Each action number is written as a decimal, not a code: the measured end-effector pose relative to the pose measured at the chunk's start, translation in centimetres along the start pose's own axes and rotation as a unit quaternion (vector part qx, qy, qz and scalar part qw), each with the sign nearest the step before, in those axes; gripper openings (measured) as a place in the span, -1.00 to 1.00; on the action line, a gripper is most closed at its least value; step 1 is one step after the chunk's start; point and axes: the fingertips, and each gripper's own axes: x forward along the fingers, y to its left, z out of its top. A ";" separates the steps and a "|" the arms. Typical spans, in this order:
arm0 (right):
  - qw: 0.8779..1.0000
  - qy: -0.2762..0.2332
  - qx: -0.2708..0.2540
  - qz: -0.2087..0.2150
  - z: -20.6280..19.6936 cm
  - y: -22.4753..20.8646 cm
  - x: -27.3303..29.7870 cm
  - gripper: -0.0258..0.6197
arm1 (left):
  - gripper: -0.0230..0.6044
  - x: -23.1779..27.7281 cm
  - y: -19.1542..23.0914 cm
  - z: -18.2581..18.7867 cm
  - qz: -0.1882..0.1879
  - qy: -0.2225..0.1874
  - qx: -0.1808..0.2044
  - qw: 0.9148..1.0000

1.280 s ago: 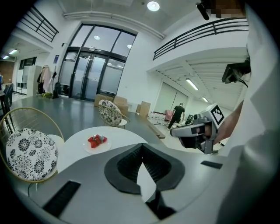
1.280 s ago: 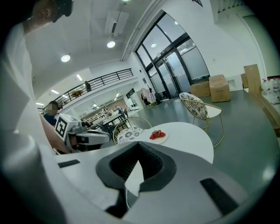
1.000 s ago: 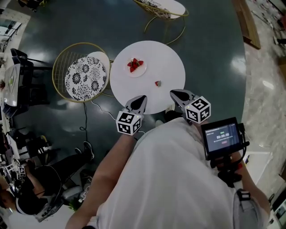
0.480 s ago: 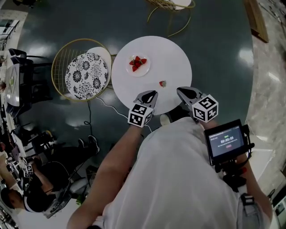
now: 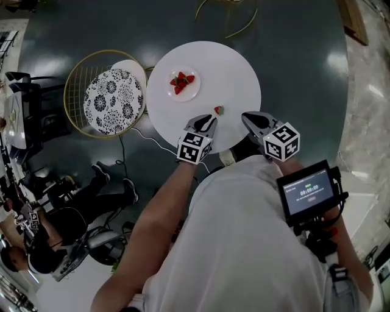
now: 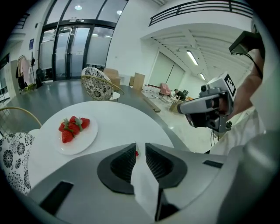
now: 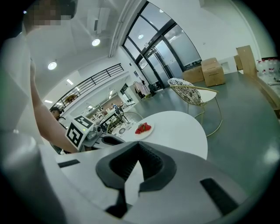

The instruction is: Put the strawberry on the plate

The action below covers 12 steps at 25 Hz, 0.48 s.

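Seen along the left tongs [image 6: 140, 148], the loose strawberry [image 6: 137, 153] is only a red sliver in their gap, the rest hidden.

We are looking into a big open office lobby, seeing tall glass doors [image 6: 65, 52], a balcony railing [image 6: 197, 7] and cardboard boxes [image 7: 212, 72].

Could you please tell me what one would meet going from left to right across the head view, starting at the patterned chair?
Chair → plate → loose strawberry → right gripper → screen.
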 end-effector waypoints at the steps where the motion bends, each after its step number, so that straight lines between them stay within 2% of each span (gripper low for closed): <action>1: 1.000 0.000 0.001 -0.001 0.0 -0.1 -0.1 -0.90 | -0.77 0.4 0.0 0.0 -0.001 0.002 0.000 1.000; 3: 1.000 0.000 0.004 -0.003 -0.1 -0.5 -0.2 -0.90 | -0.75 1.2 0.1 0.1 0.001 0.009 0.001 1.000; 9: 1.000 0.000 0.013 -0.013 -1.0 -1.7 -0.9 -0.90 | -0.50 3.7 0.6 -0.7 0.014 0.048 0.017 0.999; 12: 1.000 0.001 0.017 -0.018 -1.5 -2.1 -1.2 -0.90 | -0.48 4.9 1.0 -1.6 0.018 0.073 0.026 0.997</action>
